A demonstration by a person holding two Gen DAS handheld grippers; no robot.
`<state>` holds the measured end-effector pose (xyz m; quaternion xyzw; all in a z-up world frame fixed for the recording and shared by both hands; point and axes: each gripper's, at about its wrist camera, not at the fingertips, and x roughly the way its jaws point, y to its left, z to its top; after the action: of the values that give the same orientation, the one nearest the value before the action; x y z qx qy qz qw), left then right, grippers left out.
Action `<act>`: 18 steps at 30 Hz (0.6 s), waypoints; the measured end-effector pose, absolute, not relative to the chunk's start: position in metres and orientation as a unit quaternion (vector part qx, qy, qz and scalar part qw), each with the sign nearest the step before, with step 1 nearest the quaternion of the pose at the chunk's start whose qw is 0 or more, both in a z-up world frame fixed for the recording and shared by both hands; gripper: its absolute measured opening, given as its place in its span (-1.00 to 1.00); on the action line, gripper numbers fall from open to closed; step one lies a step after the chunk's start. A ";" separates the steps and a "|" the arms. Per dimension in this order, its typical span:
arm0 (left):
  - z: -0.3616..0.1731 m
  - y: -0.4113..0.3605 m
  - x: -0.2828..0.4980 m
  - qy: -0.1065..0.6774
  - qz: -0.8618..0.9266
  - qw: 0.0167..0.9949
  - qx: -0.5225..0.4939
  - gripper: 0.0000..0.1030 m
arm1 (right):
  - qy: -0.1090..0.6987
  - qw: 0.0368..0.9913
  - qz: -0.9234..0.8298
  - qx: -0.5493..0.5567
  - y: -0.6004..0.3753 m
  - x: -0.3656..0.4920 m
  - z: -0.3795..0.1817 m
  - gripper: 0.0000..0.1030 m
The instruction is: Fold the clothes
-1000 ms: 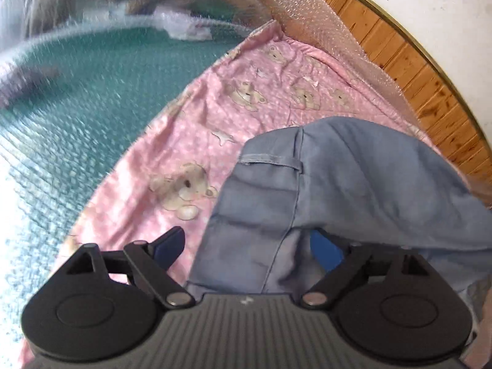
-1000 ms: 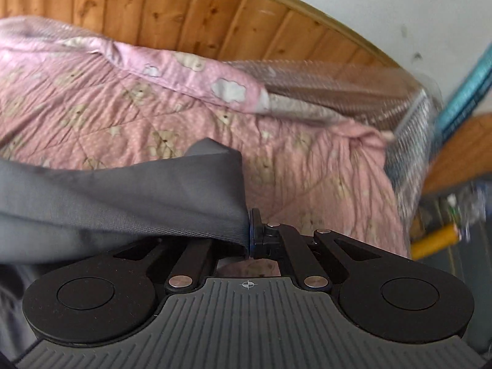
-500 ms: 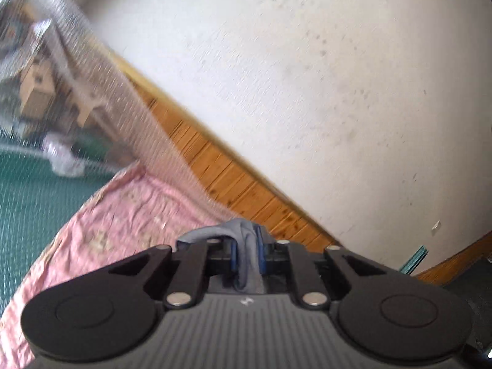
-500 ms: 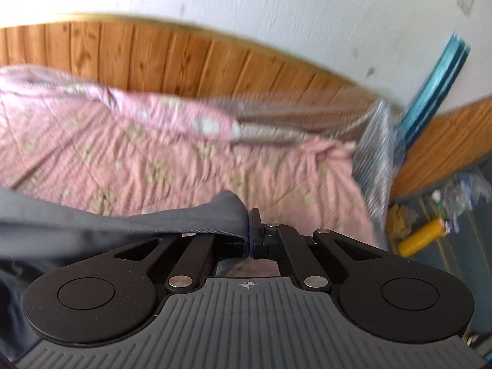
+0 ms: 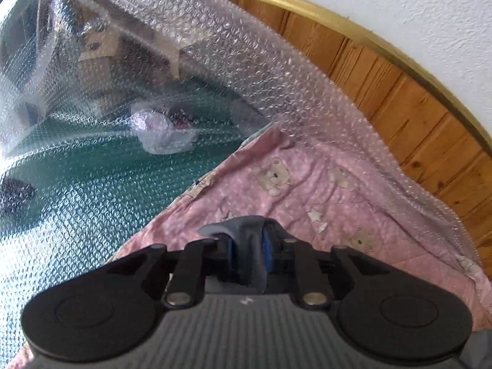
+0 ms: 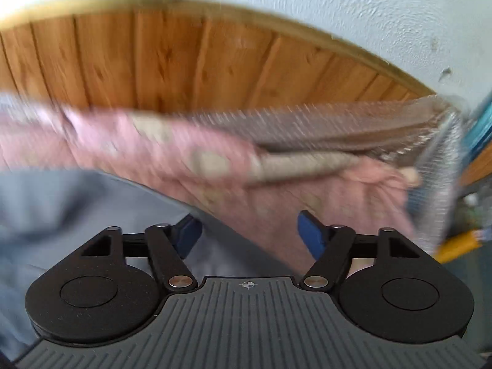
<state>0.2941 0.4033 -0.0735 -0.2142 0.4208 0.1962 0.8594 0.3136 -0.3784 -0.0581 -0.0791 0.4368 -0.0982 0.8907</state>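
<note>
Left wrist view: the left gripper (image 5: 248, 247) points down over a pink bedsheet (image 5: 307, 196) printed with teddy bears; a bunched fold of the grey-blue garment (image 5: 250, 246) stands between its blue pads (image 5: 267, 247), which still press on it as the jaws begin to open. Bubble wrap (image 5: 215, 61) drapes from 10 o'clock across to 3 o'clock, veiling a green surface (image 5: 101, 172) at 9 o'clock and a crumpled clear bag (image 5: 163, 132) at 11 o'clock. Wooden wall panelling (image 5: 399, 107) runs at 2 o'clock beneath a white wall (image 5: 415, 9). Right wrist view, motion-blurred: the right gripper (image 6: 249, 233) has its jaws opening wide, the pads clear of the cloth; the garment lies at 9 o'clock, reaching beneath the left-hand pad (image 6: 189, 236), on the pink sheet. A yellow object (image 6: 458, 244) shows at 4 o'clock.
</note>
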 end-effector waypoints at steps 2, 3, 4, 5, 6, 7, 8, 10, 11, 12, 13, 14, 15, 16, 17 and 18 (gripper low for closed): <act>-0.070 0.406 0.266 0.407 0.187 0.865 -0.228 -0.42 | 0.399 0.909 -0.099 -0.066 -0.387 0.289 -0.076 0.56; -0.070 0.407 0.254 0.406 0.183 0.865 -0.231 -0.40 | 0.388 0.914 -0.103 -0.065 -0.392 0.280 -0.085 0.56; -0.070 0.409 0.244 0.410 0.181 0.864 -0.232 -0.40 | 0.385 0.914 -0.111 -0.067 -0.398 0.273 -0.095 0.56; -0.071 0.410 0.233 0.413 0.178 0.862 -0.232 -0.38 | 0.386 0.912 -0.120 -0.070 -0.403 0.267 -0.104 0.54; -0.071 0.410 0.223 0.419 0.175 0.862 -0.227 -0.34 | 0.392 0.909 -0.124 -0.068 -0.405 0.261 -0.111 0.49; -0.070 0.409 0.213 0.426 0.172 0.861 -0.217 -0.32 | 0.400 0.907 -0.119 -0.060 -0.407 0.253 -0.115 0.45; -0.070 0.408 0.202 0.431 0.169 0.862 -0.209 -0.26 | 0.408 0.904 -0.113 -0.051 -0.408 0.246 -0.120 0.36; -0.072 0.406 0.173 0.433 0.169 0.862 -0.204 -0.03 | 0.414 0.905 -0.091 -0.032 -0.405 0.220 -0.122 0.39; -0.072 0.405 0.159 0.432 0.171 0.861 -0.205 0.13 | 0.416 0.906 -0.074 -0.024 -0.400 0.201 -0.122 0.50; -0.072 0.404 0.146 0.432 0.176 0.860 -0.209 0.20 | 0.420 0.905 -0.060 -0.017 -0.397 0.181 -0.122 0.61; -0.073 0.404 0.131 0.432 0.181 0.858 -0.212 0.22 | 0.429 0.902 -0.054 -0.012 -0.396 0.161 -0.124 0.62; -0.074 0.404 0.119 0.431 0.185 0.857 -0.214 0.25 | 0.438 0.897 -0.060 -0.008 -0.395 0.140 -0.126 0.62; -0.076 0.404 0.109 0.431 0.187 0.857 -0.213 0.31 | 0.446 0.892 -0.074 -0.003 -0.394 0.119 -0.127 0.62; -0.079 0.403 0.099 0.432 0.187 0.857 -0.211 0.35 | 0.453 0.887 -0.091 0.012 -0.396 0.098 -0.128 0.62; -0.084 0.402 0.090 0.435 0.185 0.855 -0.211 0.45 | 0.459 0.881 -0.111 0.043 -0.399 0.076 -0.129 0.62; -0.091 0.400 0.084 0.442 0.172 0.854 -0.216 0.52 | 0.463 0.874 -0.130 0.073 -0.403 0.054 -0.130 0.62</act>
<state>0.0843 0.3995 -0.0913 -0.2157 0.4418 0.1717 0.8537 0.0541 -0.4028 -0.1303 0.0730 0.4634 -0.1299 0.8735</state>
